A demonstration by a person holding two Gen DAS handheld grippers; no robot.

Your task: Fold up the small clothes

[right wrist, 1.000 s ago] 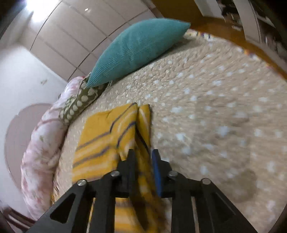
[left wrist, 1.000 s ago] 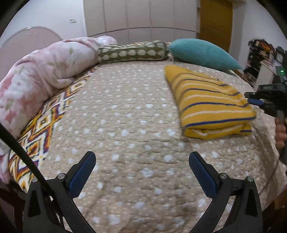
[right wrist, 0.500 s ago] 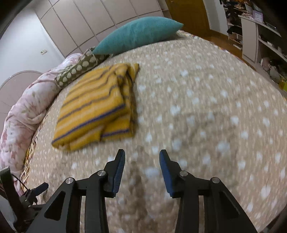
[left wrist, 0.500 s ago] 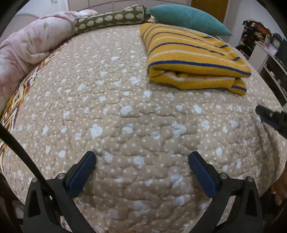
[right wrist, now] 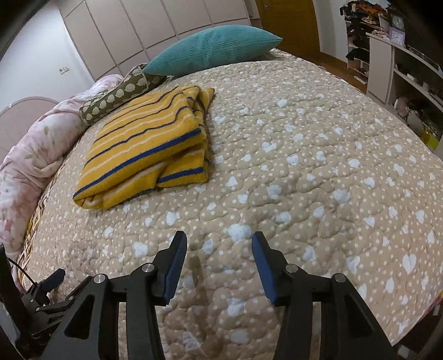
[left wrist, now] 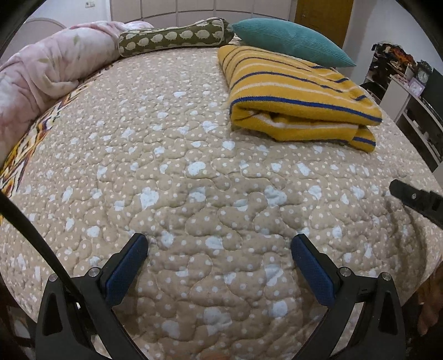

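A yellow garment with blue and white stripes [left wrist: 296, 94] lies folded on the beige dotted bed quilt [left wrist: 193, 193], near the pillows. It also shows in the right wrist view [right wrist: 146, 146], at the left. My left gripper [left wrist: 218, 243] is open and empty, low over the quilt near the bed's front edge, well short of the garment. My right gripper [right wrist: 218, 243] is open and empty, also back from the garment over bare quilt. Part of the right gripper shows at the right edge of the left wrist view [left wrist: 415, 199].
A teal pillow [left wrist: 290, 41], a green patterned bolster [left wrist: 171, 36] and a rolled pink floral duvet [left wrist: 41, 74] lie along the head and left side of the bed. White shelves with clutter [right wrist: 401, 55] stand to the right. A wooden door [left wrist: 324, 19] is behind.
My right gripper let go of the folded garment, opened and pulled back toward the bed's front edge. My left gripper stayed open and dropped lower over the quilt.
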